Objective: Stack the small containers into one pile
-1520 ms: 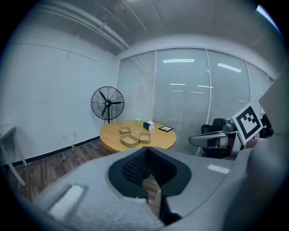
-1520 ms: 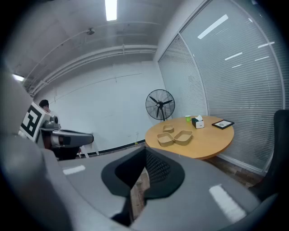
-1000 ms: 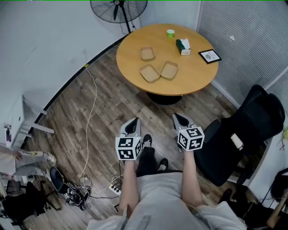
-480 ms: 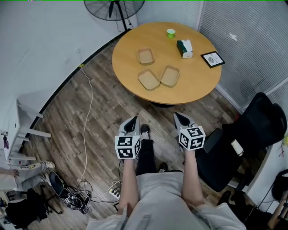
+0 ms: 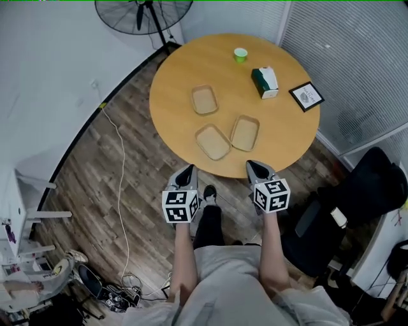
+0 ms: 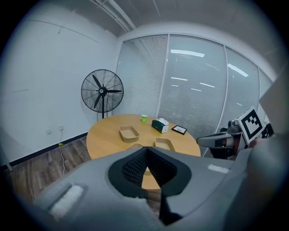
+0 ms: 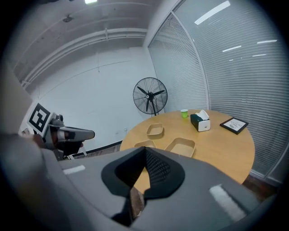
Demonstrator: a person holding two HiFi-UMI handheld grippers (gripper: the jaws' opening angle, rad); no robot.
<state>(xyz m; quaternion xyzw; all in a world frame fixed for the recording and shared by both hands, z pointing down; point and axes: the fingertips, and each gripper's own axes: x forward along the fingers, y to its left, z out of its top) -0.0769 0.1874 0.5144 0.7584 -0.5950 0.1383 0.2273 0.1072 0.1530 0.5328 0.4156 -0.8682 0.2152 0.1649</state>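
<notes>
Below frame centre, left gripper (image 5: 187, 172) and right gripper (image 5: 256, 168) were seen pressed together, empty, so containers (image 5: 213, 141) might be shoved aside.

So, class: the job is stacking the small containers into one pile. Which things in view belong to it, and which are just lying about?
Belong to the job:
far shallow tan rectangular container; near-left tan container; near-right tan container.

Just lying about:
small green cup; dark green tissue box; black-framed card; black pedestal fan; black office chair.
</notes>
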